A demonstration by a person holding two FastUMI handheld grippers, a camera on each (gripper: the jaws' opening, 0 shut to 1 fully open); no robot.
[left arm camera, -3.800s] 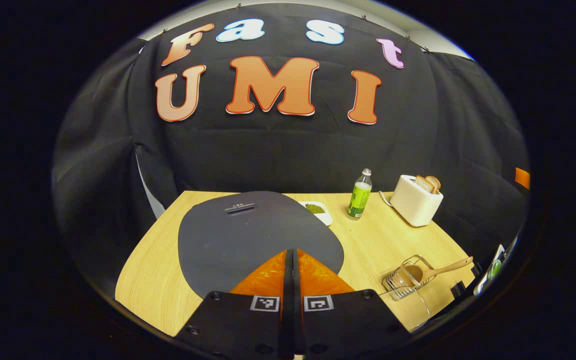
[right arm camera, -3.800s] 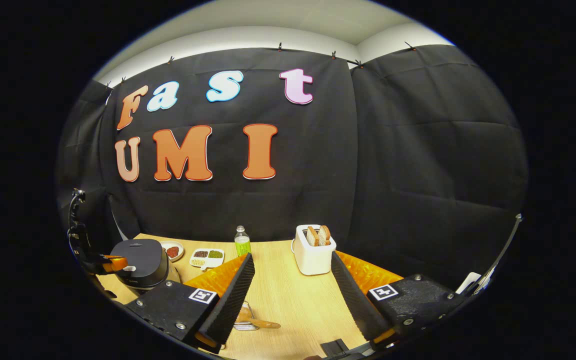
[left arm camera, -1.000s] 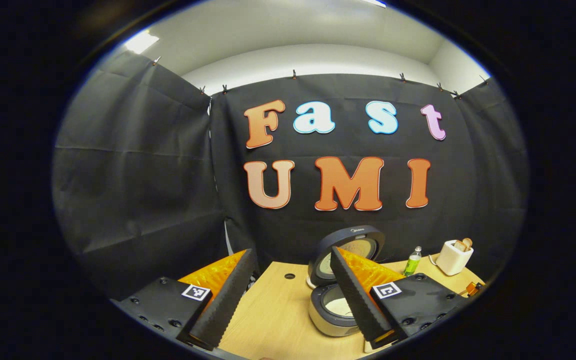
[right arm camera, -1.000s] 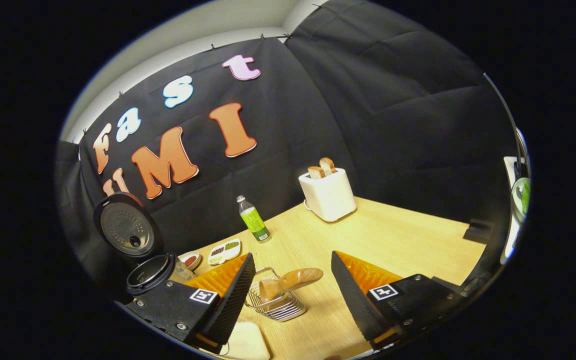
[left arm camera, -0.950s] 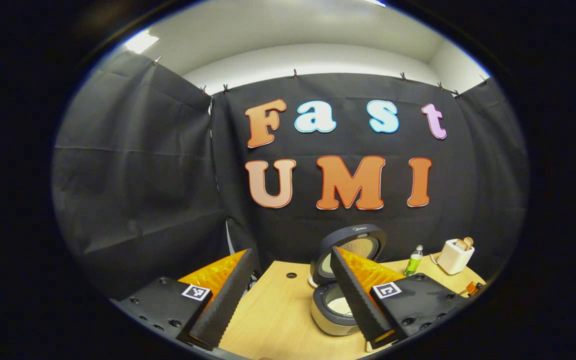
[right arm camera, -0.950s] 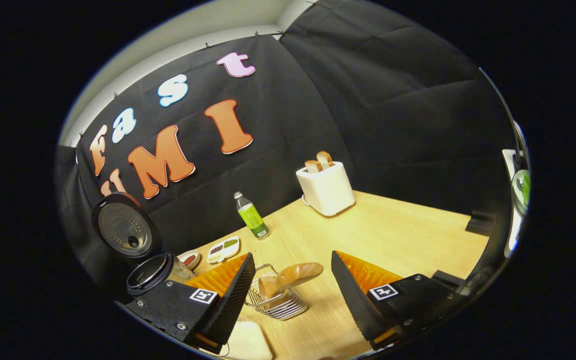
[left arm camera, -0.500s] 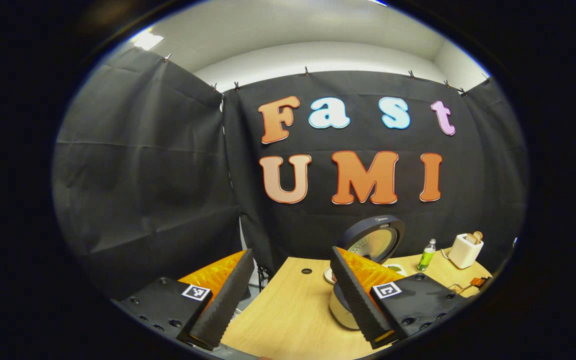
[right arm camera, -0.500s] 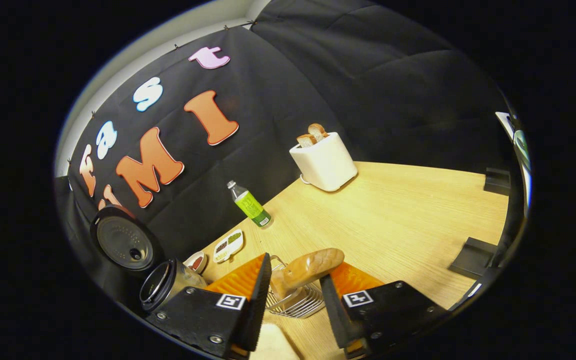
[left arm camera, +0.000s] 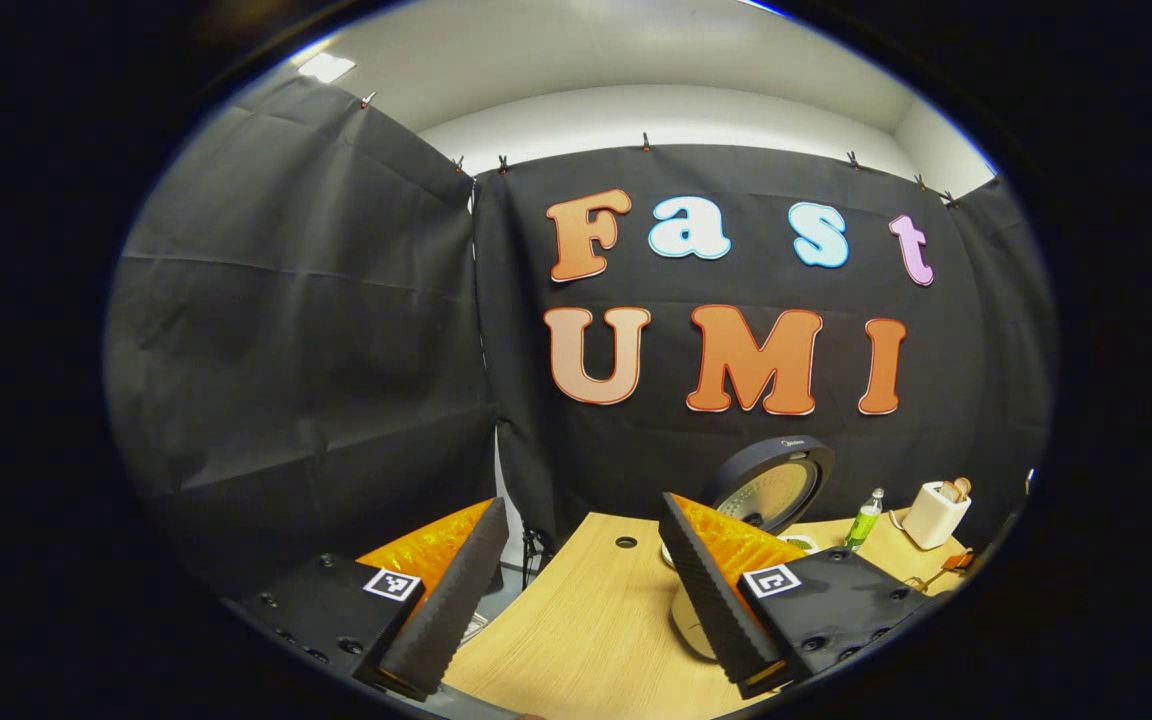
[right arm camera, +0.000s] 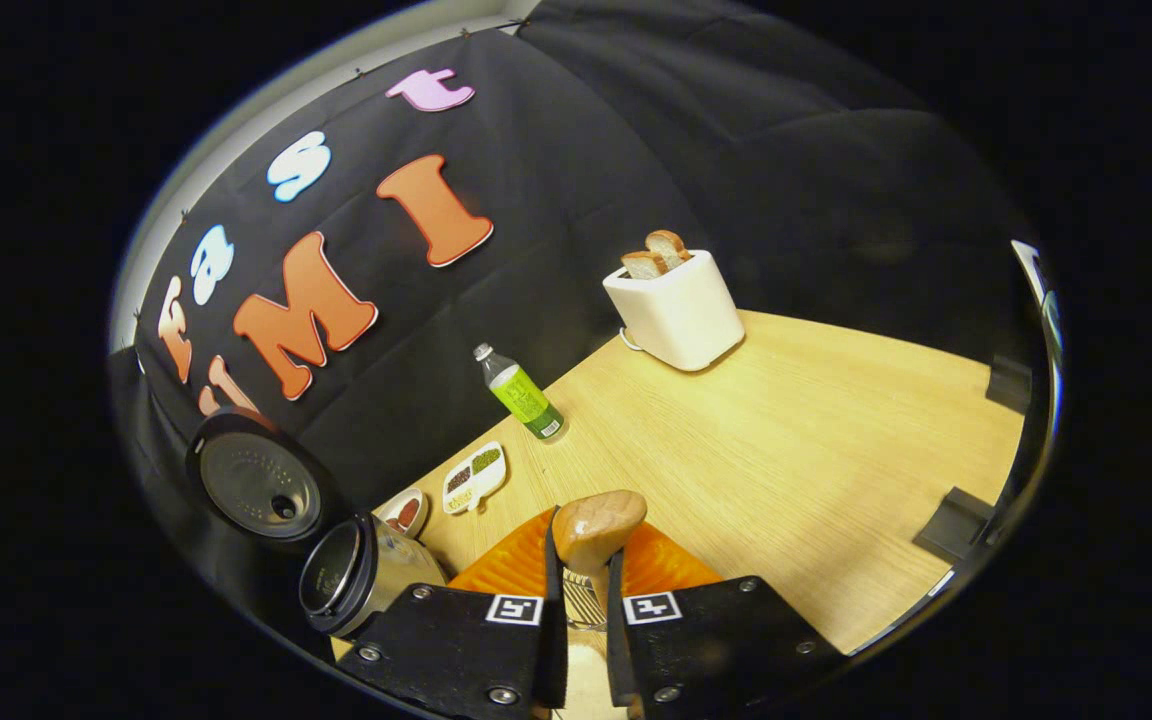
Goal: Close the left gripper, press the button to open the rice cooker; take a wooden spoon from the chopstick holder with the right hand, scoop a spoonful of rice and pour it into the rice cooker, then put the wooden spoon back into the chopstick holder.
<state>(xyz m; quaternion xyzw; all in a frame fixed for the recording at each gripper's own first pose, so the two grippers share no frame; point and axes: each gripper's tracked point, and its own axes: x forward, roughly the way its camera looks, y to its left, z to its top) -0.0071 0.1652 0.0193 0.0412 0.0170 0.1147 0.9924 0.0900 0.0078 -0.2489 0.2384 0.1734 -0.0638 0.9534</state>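
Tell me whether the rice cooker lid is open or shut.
Open. In the right gripper view the rice cooker lid stands raised behind the pot, its inner side facing out, and the pot's round mouth is uncovered.

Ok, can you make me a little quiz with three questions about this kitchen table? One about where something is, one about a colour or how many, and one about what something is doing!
1. Where is the green bottle?
A. inside the rice cooker
B. on the table between the white toaster and the little dish of beans
C. lying on the toaster

2. How many slices of bread stick out of the toaster?
A. none
B. two
C. five

3. What is the rice cooker lid doing?
A. standing open
B. shut tight
C. lying on the floor

Answers: 1 B, the bottle stands upright on the table with the toaster on one side and the dish on the other. 2 B, two slices poke out of the top. 3 A, the lid is tipped up and the pot is open; the right gripper meanwhile pinches the wooden spoon.
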